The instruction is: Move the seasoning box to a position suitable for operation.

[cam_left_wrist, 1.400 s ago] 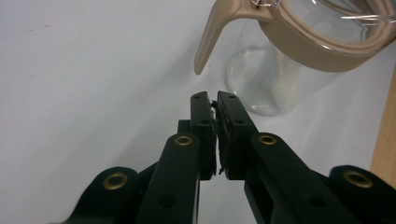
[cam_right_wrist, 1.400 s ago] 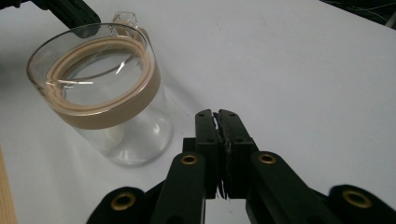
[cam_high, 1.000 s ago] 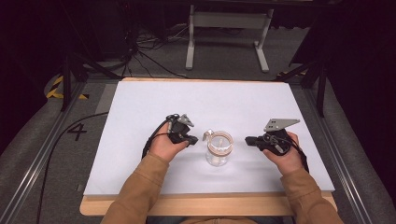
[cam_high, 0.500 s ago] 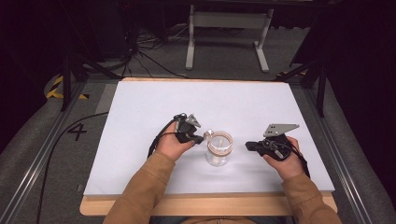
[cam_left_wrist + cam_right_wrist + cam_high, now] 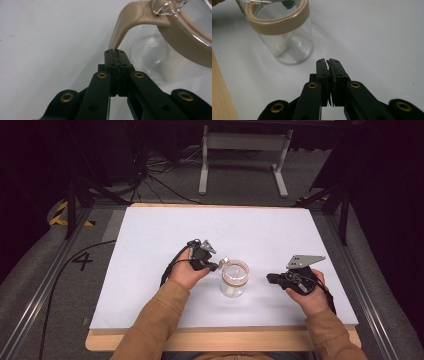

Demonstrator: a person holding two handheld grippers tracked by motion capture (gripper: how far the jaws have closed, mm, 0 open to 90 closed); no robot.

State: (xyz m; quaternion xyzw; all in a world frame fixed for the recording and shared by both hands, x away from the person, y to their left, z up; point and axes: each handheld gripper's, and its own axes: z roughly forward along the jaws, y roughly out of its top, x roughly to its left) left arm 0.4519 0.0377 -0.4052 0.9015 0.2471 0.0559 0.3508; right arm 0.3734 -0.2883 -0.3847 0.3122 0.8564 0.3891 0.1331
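Note:
A clear glass jar (image 5: 234, 281) with a tan sealing ring (image 5: 186, 41) stands near the table's front middle. In the right gripper view the jar (image 5: 288, 45) is upright just ahead and to the left of the jaws. A tan pull tab (image 5: 125, 25) curves out from the ring. My left gripper (image 5: 115, 51) is shut on the tip of that tab, and in the high view it (image 5: 215, 266) sits at the jar's left rim. My right gripper (image 5: 270, 278) rests to the right of the jar, a short gap away, shut with nothing between its jaws (image 5: 328, 60).
The white table top (image 5: 150, 250) stretches wide behind and to both sides of the jar. Its wooden front edge (image 5: 220, 340) lies close to the forearms. Beyond the table stand a metal frame (image 5: 242, 157) and cables on a dark floor.
My left gripper has edged right toward the jar and its jaws have closed on the tan tab. The right hand and the jar have stayed put.

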